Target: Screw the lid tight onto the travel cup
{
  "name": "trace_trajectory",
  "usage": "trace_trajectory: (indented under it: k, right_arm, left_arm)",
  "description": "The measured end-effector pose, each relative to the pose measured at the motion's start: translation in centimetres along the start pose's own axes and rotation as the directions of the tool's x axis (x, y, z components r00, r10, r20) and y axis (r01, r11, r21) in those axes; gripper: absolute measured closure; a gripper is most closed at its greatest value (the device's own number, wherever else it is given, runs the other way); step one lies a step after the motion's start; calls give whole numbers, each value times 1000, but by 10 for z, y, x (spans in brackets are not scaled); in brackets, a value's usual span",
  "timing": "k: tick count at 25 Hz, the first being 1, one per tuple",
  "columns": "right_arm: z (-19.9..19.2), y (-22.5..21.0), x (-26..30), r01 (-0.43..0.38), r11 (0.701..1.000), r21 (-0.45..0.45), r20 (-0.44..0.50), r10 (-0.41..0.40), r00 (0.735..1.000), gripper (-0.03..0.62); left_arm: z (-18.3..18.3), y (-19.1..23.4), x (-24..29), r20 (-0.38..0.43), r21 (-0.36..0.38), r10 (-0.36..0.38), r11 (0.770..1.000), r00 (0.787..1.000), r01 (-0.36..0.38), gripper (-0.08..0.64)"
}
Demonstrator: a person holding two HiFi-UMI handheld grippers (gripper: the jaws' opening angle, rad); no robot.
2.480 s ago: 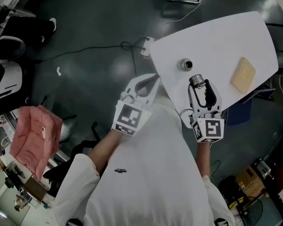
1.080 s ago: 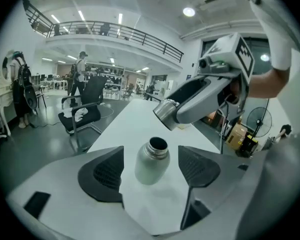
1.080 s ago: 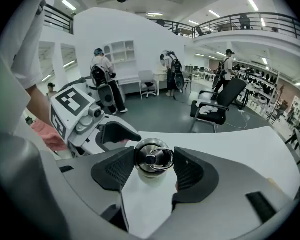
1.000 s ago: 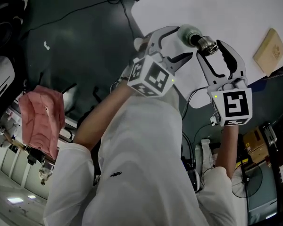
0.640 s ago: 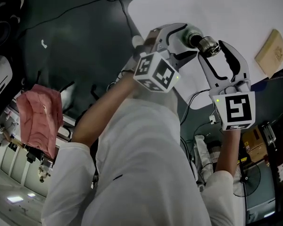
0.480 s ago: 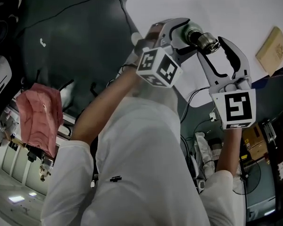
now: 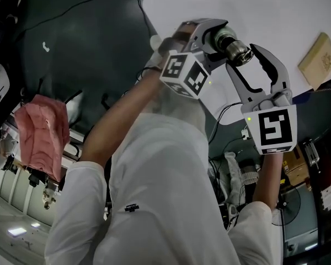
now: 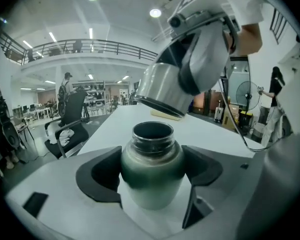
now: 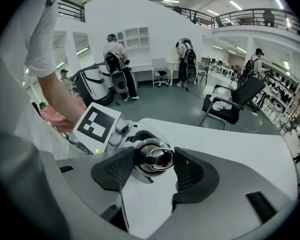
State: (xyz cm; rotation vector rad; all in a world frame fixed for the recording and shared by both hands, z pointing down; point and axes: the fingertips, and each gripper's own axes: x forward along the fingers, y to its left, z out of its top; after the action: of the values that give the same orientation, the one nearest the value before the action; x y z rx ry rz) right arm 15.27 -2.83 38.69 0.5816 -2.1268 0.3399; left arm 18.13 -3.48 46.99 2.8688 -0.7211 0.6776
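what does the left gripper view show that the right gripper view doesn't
Left gripper view only: the open mouth of the travel cup, between the jaws of the left gripper, which have just been opening. Right gripper view only: the ring handle on the lid, and the left gripper's marker cube. Both: the lid, clamped in the right gripper, and the white table.

Workshop hall around a white table (image 7: 276, 10)
A tan rectangular pad (image 7: 319, 59) lies near the table's right edge. A pink cloth (image 7: 41, 131) sits well apart at left. Beyond the table stand a black office chair (image 9: 232, 101) and a person wearing a backpack (image 9: 114, 59).
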Motion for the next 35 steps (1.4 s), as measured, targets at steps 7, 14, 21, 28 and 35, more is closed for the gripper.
trace_trajectory:
  k: [7, 14, 21, 28, 35]
  right_arm:
    - [1, 1, 4, -34, 987, -157, -73, 23, 997, 351]
    - [0, 8, 17, -136, 937, -323, -189, 77, 979, 351]
    - [-2, 16, 25, -258, 825, -503, -329, 93, 940, 351]
    - [-5, 17, 29, -333, 713, -617, -406, 75, 911, 351]
    - [-8, 22, 31, -422, 549, -721, -466, 66, 882, 351]
  left_arm:
    - [2, 2, -2, 63, 0, -1, 1000, 998, 2, 207]
    - [2, 0, -4, 120, 0, -15, 1000, 993, 15, 207]
    - [3, 1, -6, 153, 4, -24, 1000, 988, 24, 207]
    - [4, 1, -7, 170, 7, -33, 999, 985, 32, 207]
    - [3, 1, -8, 173, 10, -37, 999, 984, 35, 207]
